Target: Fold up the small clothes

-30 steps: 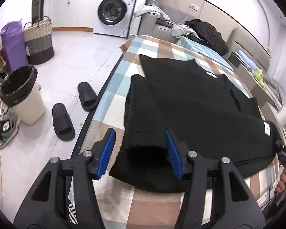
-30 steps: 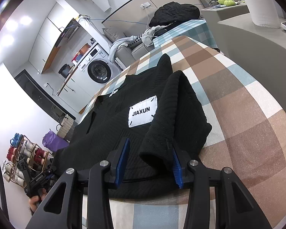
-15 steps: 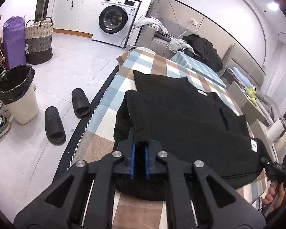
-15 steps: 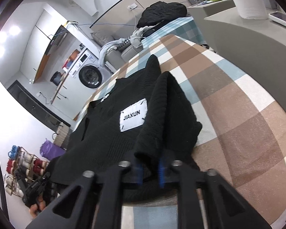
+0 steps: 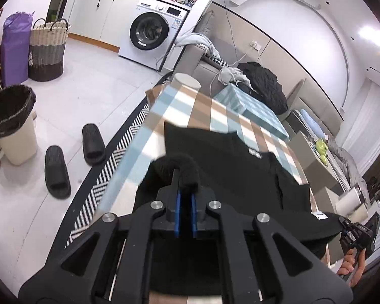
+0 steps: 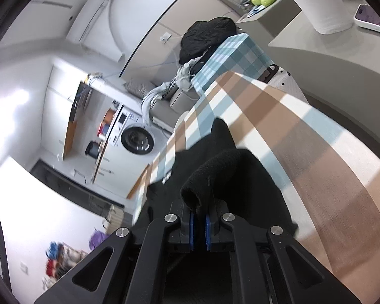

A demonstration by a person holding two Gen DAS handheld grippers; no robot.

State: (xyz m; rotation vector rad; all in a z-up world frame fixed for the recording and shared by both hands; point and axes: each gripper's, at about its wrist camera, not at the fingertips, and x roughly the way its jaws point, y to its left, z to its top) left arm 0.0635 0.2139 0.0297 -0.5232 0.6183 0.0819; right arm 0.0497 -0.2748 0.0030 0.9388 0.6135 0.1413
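Left gripper [image 5: 185, 194] pitched down toward tabletop [image 5: 202, 111], jaws pinched on rolled edge of black sweater [image 5: 240, 167] — fabric humps up over fingertips. Right gripper [image 6: 199, 209] also angled down, view rolled sideways, jaws clamped on sleeve cuff [image 6: 210, 177] bunched above blue pads [image 6: 191, 230]. Sweater spread across checked tabletop, near edges raised off cloth at both grippers. In left wrist view, right gripper at far right edge with hand [image 5: 352, 266] below it, gripping handle.
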